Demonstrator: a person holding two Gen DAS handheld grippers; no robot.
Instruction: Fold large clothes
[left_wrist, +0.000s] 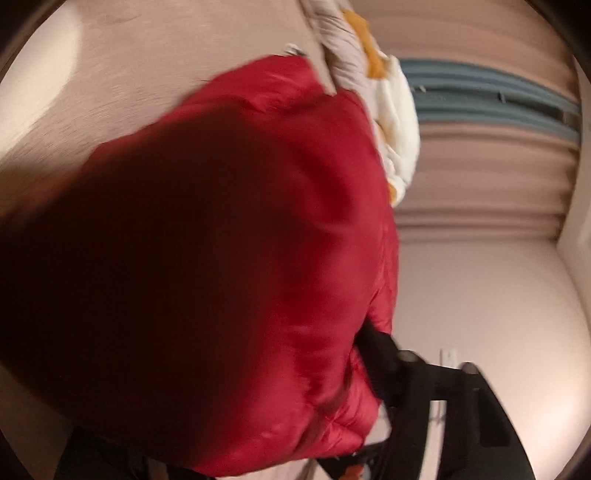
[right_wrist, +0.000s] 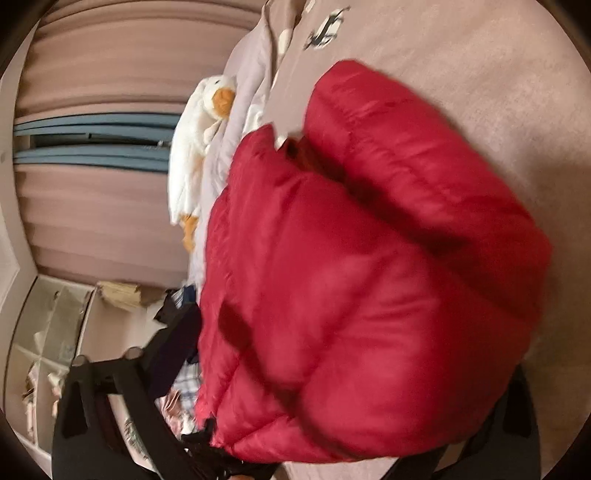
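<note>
Two risks, both down to a bulky, slippery load.

Left wrist view: red puffer jacket fills the frame from 12 to 7 o'clock, bunched and blurred, over the beige bed cover. Left gripper has one black finger showing at 5 o'clock, dug into the jacket's edge. The other finger is buried under fabric, so can't tell if the pads pinch it or just sit alongside. Risk: shiny shell slides out of a shallow bite and the fold flops open. Plush duck sits at 1 o'clock, just beside the jacket; a sweep that way could drag it.

Right wrist view: jacket sits centre, one puffy layer doubled over another. Right gripper fingers stand wide apart, 8 and 4 o'clock, with padding between; pad contact is hidden, can't tell. Risk: trapped air springs the layers back, or the hands drop unevenly and skew the fold. Loose clothes at 7 o'clock may snag.
</note>
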